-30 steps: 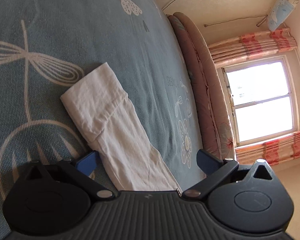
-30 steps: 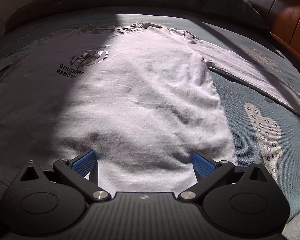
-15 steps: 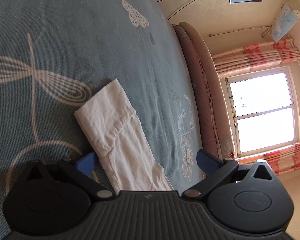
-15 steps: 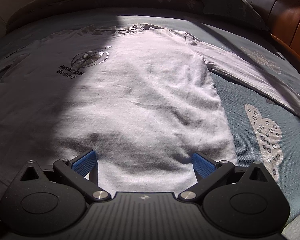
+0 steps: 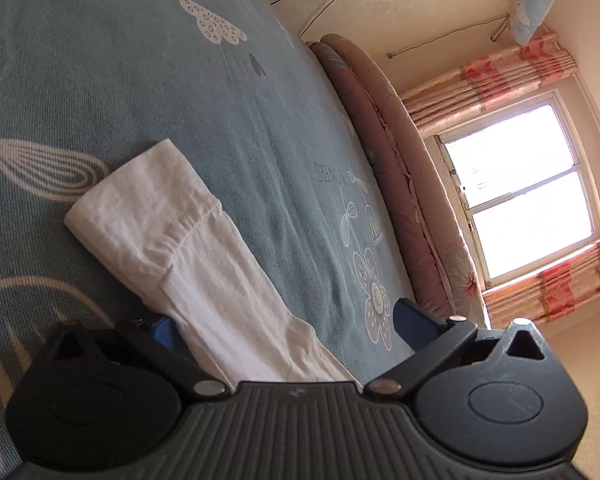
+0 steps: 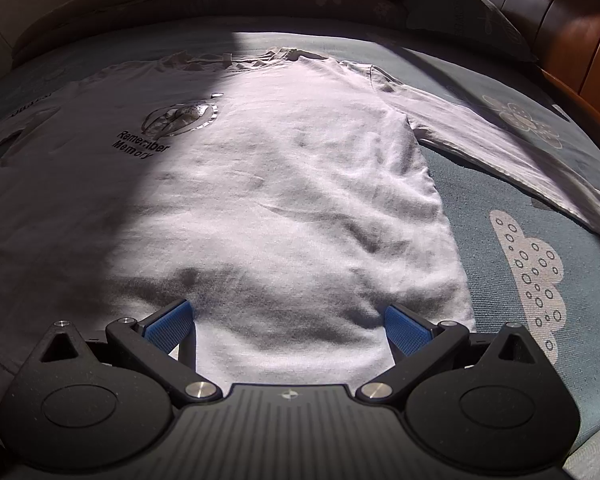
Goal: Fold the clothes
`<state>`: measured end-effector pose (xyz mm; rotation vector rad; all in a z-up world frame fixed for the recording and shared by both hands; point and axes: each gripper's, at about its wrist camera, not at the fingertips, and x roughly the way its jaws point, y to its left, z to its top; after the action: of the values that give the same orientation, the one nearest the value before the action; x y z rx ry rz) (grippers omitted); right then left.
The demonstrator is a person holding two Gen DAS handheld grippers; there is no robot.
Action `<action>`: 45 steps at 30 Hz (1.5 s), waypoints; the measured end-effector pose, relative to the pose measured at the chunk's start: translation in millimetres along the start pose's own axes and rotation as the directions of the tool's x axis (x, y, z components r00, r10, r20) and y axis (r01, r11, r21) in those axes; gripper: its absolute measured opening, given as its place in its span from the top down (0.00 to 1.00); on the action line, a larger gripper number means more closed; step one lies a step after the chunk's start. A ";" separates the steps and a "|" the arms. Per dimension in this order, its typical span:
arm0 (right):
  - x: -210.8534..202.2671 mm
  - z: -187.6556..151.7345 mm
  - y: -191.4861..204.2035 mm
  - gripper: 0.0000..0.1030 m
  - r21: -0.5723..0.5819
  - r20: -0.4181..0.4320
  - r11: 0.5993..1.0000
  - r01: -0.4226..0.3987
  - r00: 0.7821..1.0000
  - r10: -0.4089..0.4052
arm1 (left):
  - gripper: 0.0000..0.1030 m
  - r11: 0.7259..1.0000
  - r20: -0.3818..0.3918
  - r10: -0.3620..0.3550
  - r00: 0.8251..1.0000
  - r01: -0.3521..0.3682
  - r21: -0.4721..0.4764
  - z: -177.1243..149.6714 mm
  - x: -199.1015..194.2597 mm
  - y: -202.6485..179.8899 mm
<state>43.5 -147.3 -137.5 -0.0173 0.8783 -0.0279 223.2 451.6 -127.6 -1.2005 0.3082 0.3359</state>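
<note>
Now nearer the sleeve cuff (image 5: 140, 204), left gripper (image 5: 284, 320) jaws spread

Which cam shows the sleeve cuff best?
Left wrist: the cuff lies in full view on the bedspread, seam visible, ahead of the open left gripper. The right wrist view shows a sleeve running out of frame, no cuff.

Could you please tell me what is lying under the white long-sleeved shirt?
The white shirt lies flat on a blue-grey patterned bedspread, which shows around it. Whatever lies under the shirt's body is covered and cannot be seen.
</note>
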 end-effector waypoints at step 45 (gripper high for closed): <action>-51.8 4.4 86.6 0.00 -0.424 0.048 0.890 -0.168 0.977 0.208 | 0.01 0.940 -0.123 -0.232 0.965 0.255 0.225 -32.2 -23.6 -144.0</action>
<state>15.3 -59.1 -97.1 -0.3333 0.7768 0.3432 259.3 372.4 -6.1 -1.0041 0.2694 0.0235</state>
